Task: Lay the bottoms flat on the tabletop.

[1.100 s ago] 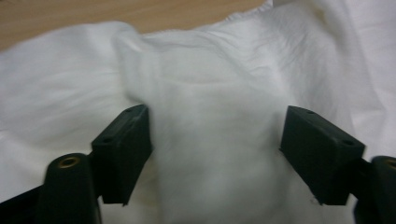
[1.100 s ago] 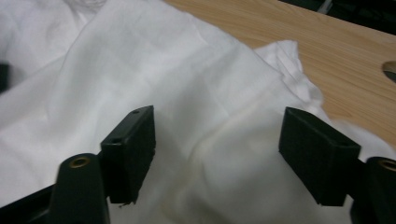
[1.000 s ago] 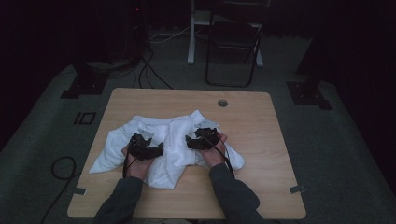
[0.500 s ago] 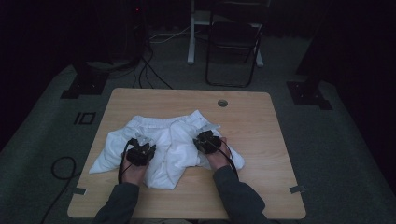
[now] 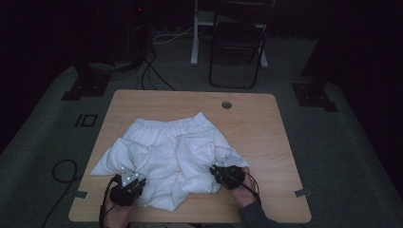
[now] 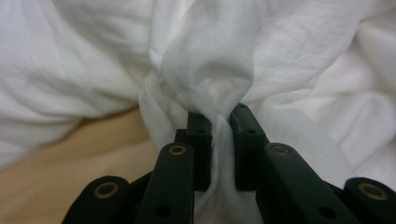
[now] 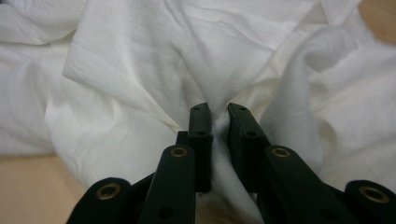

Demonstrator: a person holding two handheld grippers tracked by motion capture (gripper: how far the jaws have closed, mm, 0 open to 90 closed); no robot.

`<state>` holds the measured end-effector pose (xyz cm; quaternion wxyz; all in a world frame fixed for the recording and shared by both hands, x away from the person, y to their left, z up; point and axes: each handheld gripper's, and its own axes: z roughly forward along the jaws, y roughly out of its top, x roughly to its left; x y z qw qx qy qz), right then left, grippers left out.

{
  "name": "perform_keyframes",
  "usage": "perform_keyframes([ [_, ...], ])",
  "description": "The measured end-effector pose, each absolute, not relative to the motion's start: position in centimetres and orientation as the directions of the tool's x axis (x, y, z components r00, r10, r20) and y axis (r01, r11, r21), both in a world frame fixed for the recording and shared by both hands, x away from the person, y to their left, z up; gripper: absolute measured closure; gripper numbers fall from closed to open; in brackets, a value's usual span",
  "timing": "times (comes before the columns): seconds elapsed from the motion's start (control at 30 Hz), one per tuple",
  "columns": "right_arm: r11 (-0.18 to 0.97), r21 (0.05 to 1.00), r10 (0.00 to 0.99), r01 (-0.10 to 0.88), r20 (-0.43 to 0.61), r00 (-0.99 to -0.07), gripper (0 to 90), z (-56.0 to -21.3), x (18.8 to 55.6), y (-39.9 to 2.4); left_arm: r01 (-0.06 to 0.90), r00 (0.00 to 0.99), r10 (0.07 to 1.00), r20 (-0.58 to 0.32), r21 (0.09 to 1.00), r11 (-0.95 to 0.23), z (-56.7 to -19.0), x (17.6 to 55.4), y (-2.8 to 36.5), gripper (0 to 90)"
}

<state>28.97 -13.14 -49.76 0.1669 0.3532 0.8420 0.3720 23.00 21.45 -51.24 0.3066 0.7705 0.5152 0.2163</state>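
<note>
The white shorts [image 5: 173, 156] lie crumpled in the middle of the table [image 5: 266, 142]. The left gripper [image 5: 134, 181] and right gripper [image 5: 220, 172] each pinch a bunch of cloth (near the shorts' closest edge). This looks like the spreading step; next, pull apart gently.

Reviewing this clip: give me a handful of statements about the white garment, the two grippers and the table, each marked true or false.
1. The left gripper is shut on a fold of the white garment. True.
2. The right gripper hangs open above the cloth. False: it too is shut on a pinch of the garment.
3. The garment lies on a wooden table. True.
4. The garment is folded into a neat square. False: it lies rumpled, its elastic waistband toward the far side.
5. The two grippers hold the garment at its near edge, one at each side. True.
</note>
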Motion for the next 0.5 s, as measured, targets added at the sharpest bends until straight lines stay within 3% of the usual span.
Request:
perform_keyframes([
  [0.07,0.484,0.734,0.713,0.476,-0.016,-0.701,80.6,-50.1,28.0,-13.4,0.664,0.380,0.925,0.029,0.687,-0.294,-51.5,22.8,21.4,77.2],
  [0.17,0.507,0.721,0.700,0.473,-0.024,-0.714,78.3,-50.3,27.4,-13.3,0.655,0.370,0.929,0.023,0.703,-0.278,-51.0,22.9,21.4,63.3],
  [0.2,0.503,0.736,0.694,0.453,-0.030,-0.720,66.5,-49.9,27.4,-13.1,0.623,0.365,0.931,0.019,0.738,-0.260,-49.9,23.2,21.4,58.3],
  [0.27,0.476,0.769,0.700,0.427,-0.038,-0.713,55.9,-48.8,27.9,-13.0,0.585,0.370,0.929,0.029,0.769,-0.257,-48.4,23.9,21.2,52.0],
  [0.5,0.413,0.809,0.747,0.418,-0.039,-0.664,38.7,-46.3,32.2,-11.3,0.543,0.375,0.924,0.078,0.789,-0.287,-46.2,27.9,19.7,35.5],
])
